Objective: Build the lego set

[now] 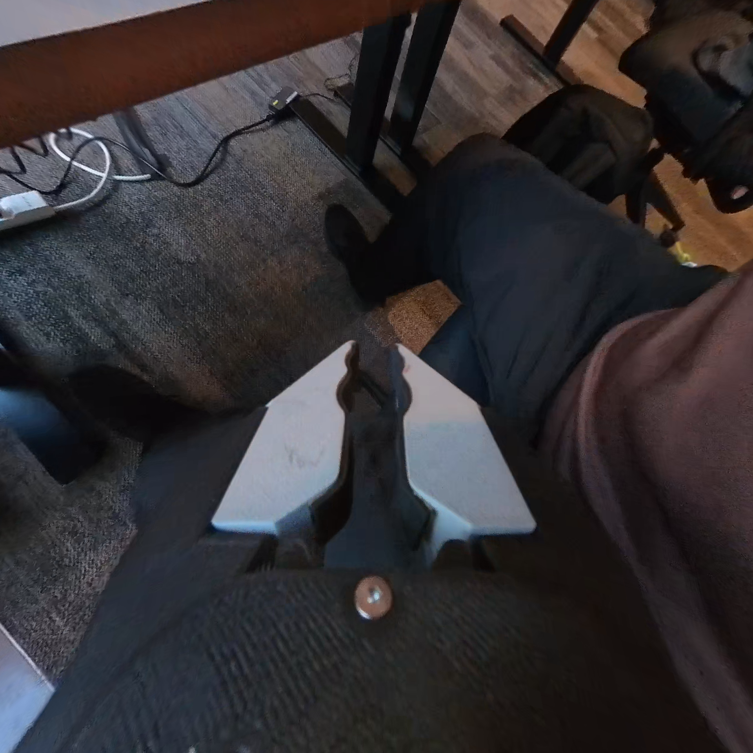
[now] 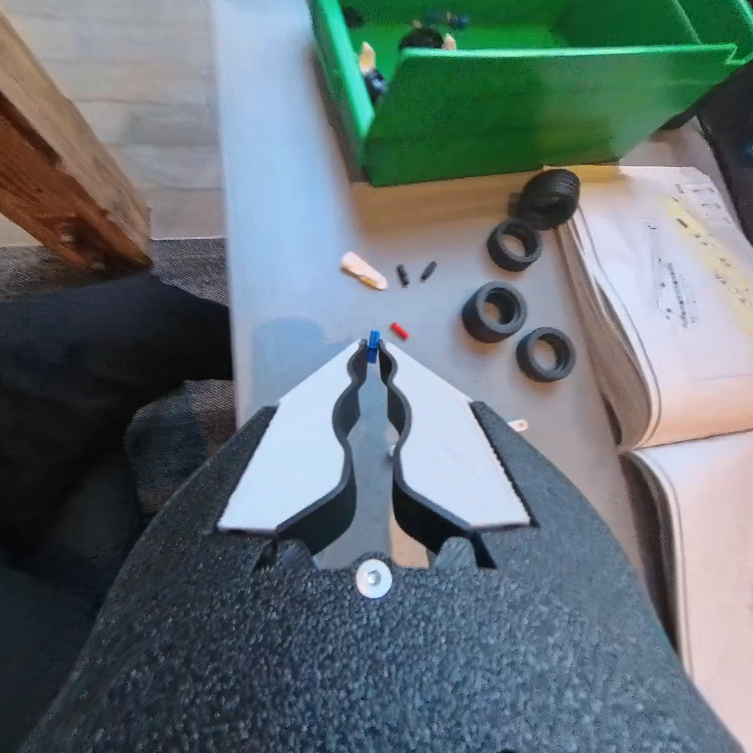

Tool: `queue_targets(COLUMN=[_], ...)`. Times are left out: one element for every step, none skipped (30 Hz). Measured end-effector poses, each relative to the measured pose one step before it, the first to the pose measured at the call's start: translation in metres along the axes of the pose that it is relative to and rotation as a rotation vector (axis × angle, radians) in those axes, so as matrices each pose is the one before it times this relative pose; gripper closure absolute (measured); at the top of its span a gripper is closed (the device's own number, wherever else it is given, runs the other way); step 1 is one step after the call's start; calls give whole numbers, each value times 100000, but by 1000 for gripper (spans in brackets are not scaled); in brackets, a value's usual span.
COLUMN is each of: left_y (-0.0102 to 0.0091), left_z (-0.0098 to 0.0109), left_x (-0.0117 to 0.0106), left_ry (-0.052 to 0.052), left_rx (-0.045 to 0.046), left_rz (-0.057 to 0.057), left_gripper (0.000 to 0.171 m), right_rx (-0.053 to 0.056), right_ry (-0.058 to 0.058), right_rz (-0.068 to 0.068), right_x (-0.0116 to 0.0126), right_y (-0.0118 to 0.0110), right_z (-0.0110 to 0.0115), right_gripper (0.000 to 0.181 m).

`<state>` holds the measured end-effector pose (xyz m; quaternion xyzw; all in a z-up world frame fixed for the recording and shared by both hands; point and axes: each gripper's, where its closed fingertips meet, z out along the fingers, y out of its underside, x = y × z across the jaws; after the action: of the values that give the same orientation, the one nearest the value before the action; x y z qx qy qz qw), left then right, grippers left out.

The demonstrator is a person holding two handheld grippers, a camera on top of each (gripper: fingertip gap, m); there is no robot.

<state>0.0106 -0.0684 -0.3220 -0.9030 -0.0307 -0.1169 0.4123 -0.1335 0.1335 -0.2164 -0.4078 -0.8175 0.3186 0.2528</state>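
1. The right gripper [image 2: 371,346] has its jaws squeezed on a tiny blue peg [image 2: 373,346], right at the tips
2. The blue peg stands nearly straight up and down between the tips, and its top pokes out past them
3. A small red peg [image 2: 399,330] lies on the grey surface [image 2: 285,252] just beside the blue peg, on the side toward the four black tyres [image 2: 495,311]
4. Two little black pins [image 2: 413,274] and a cream piece [image 2: 362,276] lie beyond the blue peg, toward the green box [image 2: 529,122]
5. The instruction book [image 2: 668,277] lies open past the tyres
6. The left gripper [image 1: 373,354] points down at the carpet [image 1: 163,285] under the surface, far from the blue peg. Its jaws are nearly together and hold nothing
7. So I think the right gripper, the near one, must carry the blue peg to the piece it fits
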Motion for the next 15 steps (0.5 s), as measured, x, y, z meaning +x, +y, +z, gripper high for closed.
queue_targets(left_y=[-343, -277, -144, -42, -67, -152, -213, -336, -540, -615, -625, -516, -263, -22, 111], left_z=[604, 552, 453, 314, 135, 10, -54, -120, -162, -157, -63, 87, 209, 249, 151], left_x=[-664, -615, -679, -715, -818, -1144, -1413, -1477, -1401, -1216, -919, -655, -451, -377, -343], left_ry=[1759, 2091, 1646, 1275, 574, -1407, -2750, -2976, -2735, -1964, -228, 1546, 2937, 3527, 3559], left_rx=[83, -122, -857, -1479, -1525, -1404, -1870, -2003, -633, 740, 1810, 2288, 1656, 725, -231], left_rz=[-1592, -1331, -1149, -804, 337, 2254, 3590, 3799, 3862, 3099, 1756, 617, -836, -2032, -2589], left_gripper=[158, 159, 159, 159, 158, 159, 159, 159, 159, 159, 159, 159, 160, 160, 160], right_rx=[-4317, -4875, -4624, -3822, -2989, -2528, -2271, -1869, -570, 620, 228, 301, 1967, 2827, 2011], right_ry=[192, -411, -176, -898, -2014, -2008, -822, 75, -730, -1165, -301, 662, 1086, 175, -274], right_rz=[-1122, -1221, -1317, -1133, -604, -195, -1079, -2336, -1660, -147, -52, -252, -28, 363, 1082], right_x=[2039, 1618, 1300, 871, 455, 257, 259, 218, -29, -123, 30, 152, 158, -4, -57], right_y=[310, 487, 527, 471, 384, 332, 280, 237, 91, -48, 5, -26, -295, -424, -307], right_z=[2022, 1911, 1665, 1355, 1038, 763, 482, 256, 157, 72, -52, -229, -419, -521, -505], right_gripper=[176, 176, 176, 176, 176, 176, 175, 175, 176, 176, 174, 171, 171, 171, 169])
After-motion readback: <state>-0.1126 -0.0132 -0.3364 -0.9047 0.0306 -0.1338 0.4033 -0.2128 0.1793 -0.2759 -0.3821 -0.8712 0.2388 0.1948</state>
